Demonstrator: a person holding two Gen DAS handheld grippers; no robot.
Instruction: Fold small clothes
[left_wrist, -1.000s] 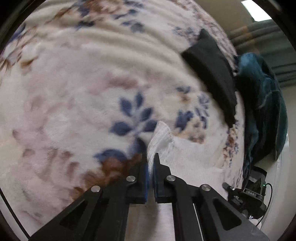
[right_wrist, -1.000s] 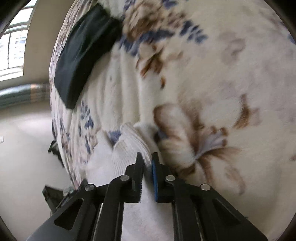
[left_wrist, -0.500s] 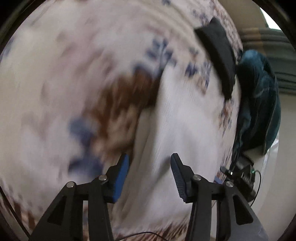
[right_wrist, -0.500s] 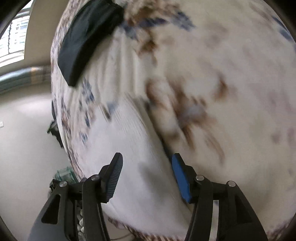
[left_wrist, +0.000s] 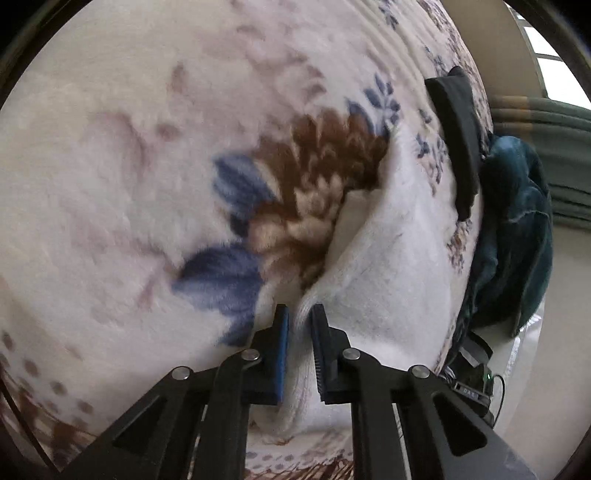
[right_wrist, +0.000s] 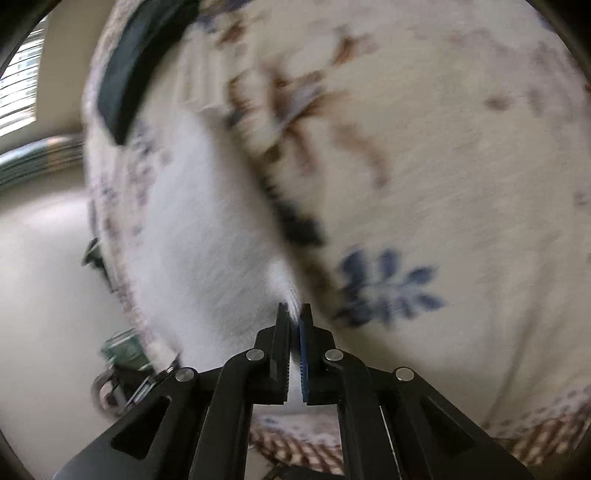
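Observation:
A small white knit garment (left_wrist: 391, 266) lies on a floral fleece blanket (left_wrist: 110, 184). My left gripper (left_wrist: 300, 317) is shut on the garment's near edge, a fold of white cloth pinched between the blue pads. The garment shows in the right wrist view (right_wrist: 207, 229) too, blurred by motion. My right gripper (right_wrist: 294, 315) is shut on its near corner, with white cloth between the pads. The rest of the garment stretches away from both grippers toward the blanket's edge.
A folded black garment (left_wrist: 458, 136) lies farther back on the blanket, also in the right wrist view (right_wrist: 129, 62). A dark teal blanket heap (left_wrist: 517, 229) sits past the bed edge. Black equipment with cables (left_wrist: 472, 384) stands on the pale floor below.
Both grippers let go of the garment's far edge, opened, pulled back to its near edge and have shut on the cloth there. The garment now lies stretched out flat.

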